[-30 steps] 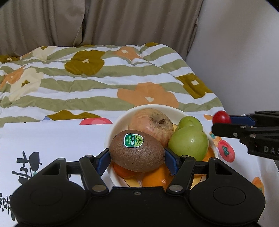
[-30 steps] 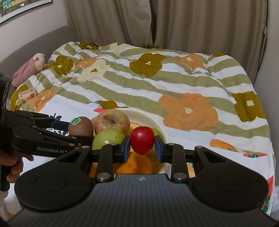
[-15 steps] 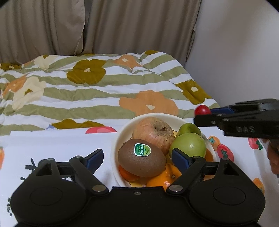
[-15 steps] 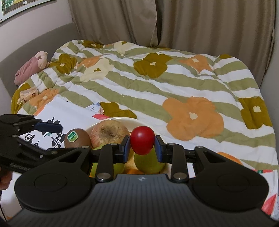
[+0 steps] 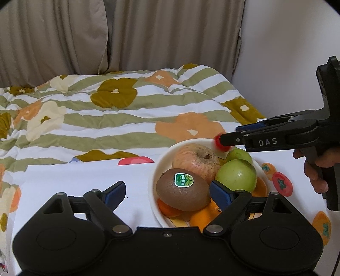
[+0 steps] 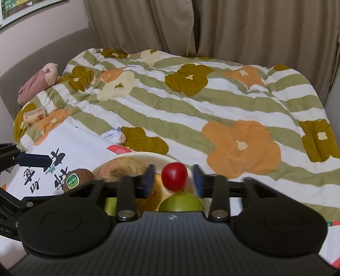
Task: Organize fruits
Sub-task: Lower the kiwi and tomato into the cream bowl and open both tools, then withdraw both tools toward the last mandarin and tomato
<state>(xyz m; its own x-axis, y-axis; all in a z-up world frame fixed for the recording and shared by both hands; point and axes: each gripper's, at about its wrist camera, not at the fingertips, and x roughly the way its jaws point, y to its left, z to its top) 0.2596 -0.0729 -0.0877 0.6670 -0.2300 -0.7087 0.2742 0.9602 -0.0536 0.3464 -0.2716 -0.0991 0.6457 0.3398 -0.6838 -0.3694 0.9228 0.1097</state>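
Both hand-held grippers angled down over bowl [image 5: 163,157]; right jaws just opening.

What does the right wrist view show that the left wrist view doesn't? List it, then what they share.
Only the right wrist view: the pink plush toy, a small packet and a poster corner.

Only the left wrist view: a hand holding the right tongs, and the orange pieces under the kiwi.

Both: the bowl, kiwi, apple, green fruits, the small red fruit between the right tongs' just-opened pads, quilt, curtains.
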